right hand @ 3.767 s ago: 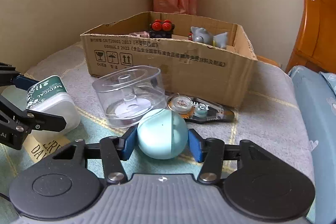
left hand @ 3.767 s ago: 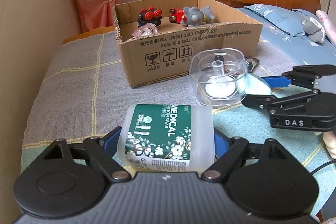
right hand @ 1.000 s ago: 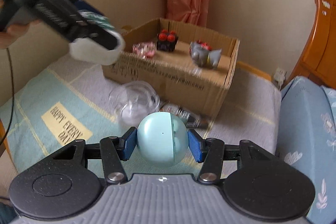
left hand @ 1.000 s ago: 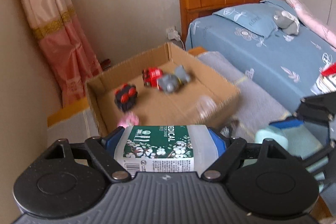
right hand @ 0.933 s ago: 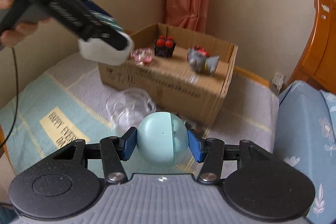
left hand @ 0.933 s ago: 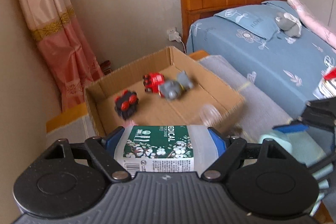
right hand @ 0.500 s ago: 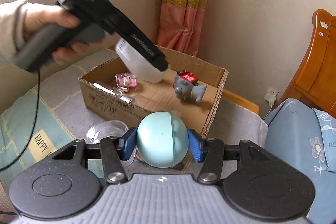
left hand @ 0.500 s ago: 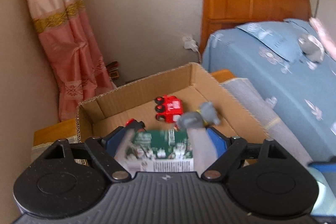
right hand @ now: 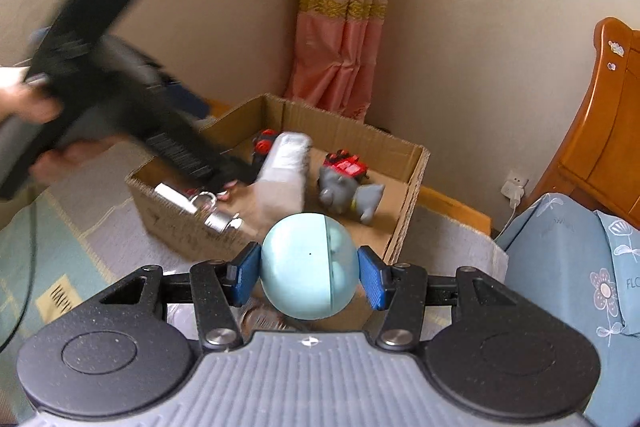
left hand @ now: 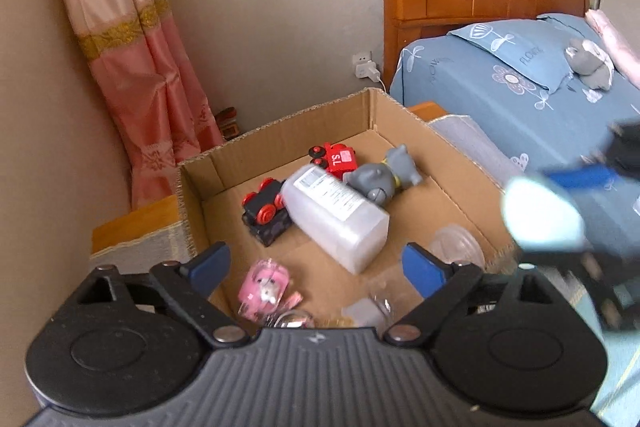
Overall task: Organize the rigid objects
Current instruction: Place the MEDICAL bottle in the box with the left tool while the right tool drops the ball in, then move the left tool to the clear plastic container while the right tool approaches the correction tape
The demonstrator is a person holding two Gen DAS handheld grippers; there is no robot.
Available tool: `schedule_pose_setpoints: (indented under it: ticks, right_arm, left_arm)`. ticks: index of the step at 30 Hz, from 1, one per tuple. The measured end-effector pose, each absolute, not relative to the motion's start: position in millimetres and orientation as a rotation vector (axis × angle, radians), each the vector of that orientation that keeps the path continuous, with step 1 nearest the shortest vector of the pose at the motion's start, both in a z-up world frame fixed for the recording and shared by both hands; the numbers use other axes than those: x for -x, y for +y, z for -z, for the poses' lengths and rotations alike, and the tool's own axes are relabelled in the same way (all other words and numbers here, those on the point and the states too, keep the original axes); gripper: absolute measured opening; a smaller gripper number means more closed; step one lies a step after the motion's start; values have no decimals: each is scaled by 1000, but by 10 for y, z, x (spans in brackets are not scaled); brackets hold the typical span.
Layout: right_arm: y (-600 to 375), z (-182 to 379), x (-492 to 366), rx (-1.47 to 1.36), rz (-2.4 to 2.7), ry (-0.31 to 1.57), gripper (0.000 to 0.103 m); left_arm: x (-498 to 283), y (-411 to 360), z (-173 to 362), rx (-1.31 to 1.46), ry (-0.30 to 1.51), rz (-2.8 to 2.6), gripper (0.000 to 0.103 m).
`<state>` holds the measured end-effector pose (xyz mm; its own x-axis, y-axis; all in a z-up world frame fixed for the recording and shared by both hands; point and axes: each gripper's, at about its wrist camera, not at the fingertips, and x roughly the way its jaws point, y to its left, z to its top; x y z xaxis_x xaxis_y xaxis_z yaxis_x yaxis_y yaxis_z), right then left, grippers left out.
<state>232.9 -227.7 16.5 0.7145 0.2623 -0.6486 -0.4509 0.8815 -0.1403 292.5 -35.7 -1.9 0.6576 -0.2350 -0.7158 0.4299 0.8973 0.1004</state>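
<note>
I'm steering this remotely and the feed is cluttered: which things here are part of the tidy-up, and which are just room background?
Part of the job:
cardboard box
cotton swab box, lying in it
pale blue ball in the right tongs
left tongs, open
toys already boxed

Just background:
curtain
bed
grey plush
wall charger

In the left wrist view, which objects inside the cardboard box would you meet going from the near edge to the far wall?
Pink toy → cotton swab container → grey elephant figure → red toy vehicle. The black and red toy overlaps the container in depth, so it is left out.
</note>
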Motion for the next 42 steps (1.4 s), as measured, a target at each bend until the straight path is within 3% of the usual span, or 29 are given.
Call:
schedule_pose_setpoints:
  ticks: [8, 10, 12, 16, 33, 42]
  right_arm:
    - [-2208, -148, -2847, 256, -354, 686, 59]
    - [-2215, -150, -2904, 221, -345, 698, 87]
    - [-2220, -175, -2835, 207, -334, 678, 96]
    - [-2211, -196, -2686, 236, -312, 675, 103]
    - [-2322, 86, -1680, 100, -218, 725, 103]
    - [-2448, 409, -1290, 49, -123, 699, 103]
  left_arm:
    - [-2643, -177, -57, -264, 739, 393, 98]
    - [-2591, -154, -68, -265, 731, 393, 99]
    - [-2531, -131, -77, -265, 726, 391, 99]
    - [-2473, -133, -77, -260, 730, 386, 100]
    - [-1936, -175, -110, -242, 760, 351, 101]
    - [-1771, -258, 319, -198, 815, 382, 102]
